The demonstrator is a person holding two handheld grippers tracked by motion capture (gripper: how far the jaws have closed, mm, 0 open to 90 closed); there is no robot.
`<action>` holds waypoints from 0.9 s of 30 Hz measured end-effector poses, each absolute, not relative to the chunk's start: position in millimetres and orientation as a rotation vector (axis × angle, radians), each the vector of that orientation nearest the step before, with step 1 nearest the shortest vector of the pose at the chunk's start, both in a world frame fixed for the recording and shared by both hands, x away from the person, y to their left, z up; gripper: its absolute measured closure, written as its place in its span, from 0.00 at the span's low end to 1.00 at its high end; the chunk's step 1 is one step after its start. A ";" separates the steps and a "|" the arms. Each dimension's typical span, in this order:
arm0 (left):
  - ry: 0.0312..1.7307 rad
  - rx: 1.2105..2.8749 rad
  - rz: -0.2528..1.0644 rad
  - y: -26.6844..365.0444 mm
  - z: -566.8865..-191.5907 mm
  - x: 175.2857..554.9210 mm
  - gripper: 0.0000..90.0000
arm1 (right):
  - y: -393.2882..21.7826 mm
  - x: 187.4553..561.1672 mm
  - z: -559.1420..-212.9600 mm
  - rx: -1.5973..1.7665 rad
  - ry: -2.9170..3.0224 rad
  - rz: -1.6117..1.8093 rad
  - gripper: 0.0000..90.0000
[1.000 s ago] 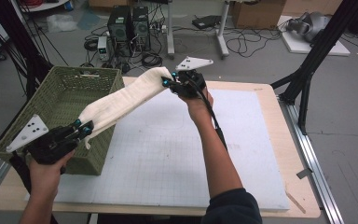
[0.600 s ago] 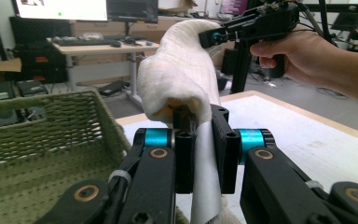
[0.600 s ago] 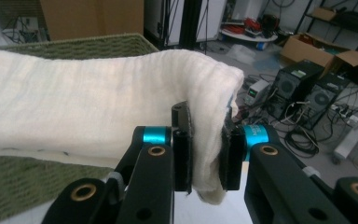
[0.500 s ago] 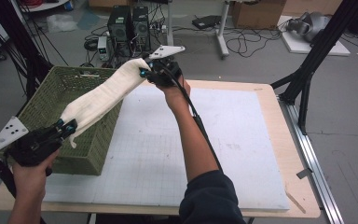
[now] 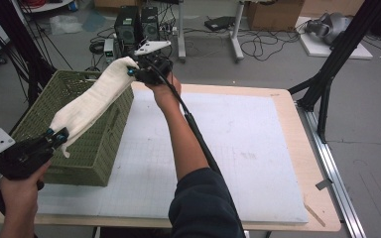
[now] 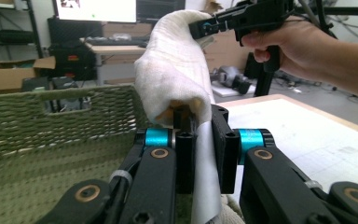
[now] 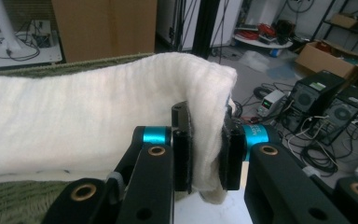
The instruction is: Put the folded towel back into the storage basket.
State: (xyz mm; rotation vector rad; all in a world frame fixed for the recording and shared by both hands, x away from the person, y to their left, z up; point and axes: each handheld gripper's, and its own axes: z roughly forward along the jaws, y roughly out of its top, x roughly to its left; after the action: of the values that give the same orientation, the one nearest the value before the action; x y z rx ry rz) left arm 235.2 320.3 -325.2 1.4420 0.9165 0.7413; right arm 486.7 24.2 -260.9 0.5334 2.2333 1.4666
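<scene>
Both hands have carried the folded white towel [image 5: 92, 101] leftward over the green basket [image 5: 87, 148], the left gripper [image 5: 54, 136] and right gripper [image 5: 131, 73] each clamped on 1 end of this soft, light, sagging cloth.

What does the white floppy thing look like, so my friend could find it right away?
Start at the big green basket on the left side of the table. Stretched in the air above it is a folded white towel, pinched at one end by the left tool and at the other by the right tool. It is the one soft, cream-white cloth among hard black and green things.
</scene>
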 end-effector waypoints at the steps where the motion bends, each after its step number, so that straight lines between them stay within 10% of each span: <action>1: 0.923 1.438 0.743 322.1 -325.8 234.9 0.91 | 28.1 487.5 -261.6 0.529 2.230 1.467 0.88; 27: 1.034 1.421 0.802 350.3 -332.6 224.3 0.91 | 119.3 508.4 -284.0 0.522 2.312 1.449 0.88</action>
State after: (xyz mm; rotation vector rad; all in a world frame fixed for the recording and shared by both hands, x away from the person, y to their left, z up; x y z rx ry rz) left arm 224.3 350.3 -332.6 1.4209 1.0345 0.8017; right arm 508.4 119.3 -284.0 0.5216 2.3120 1.4490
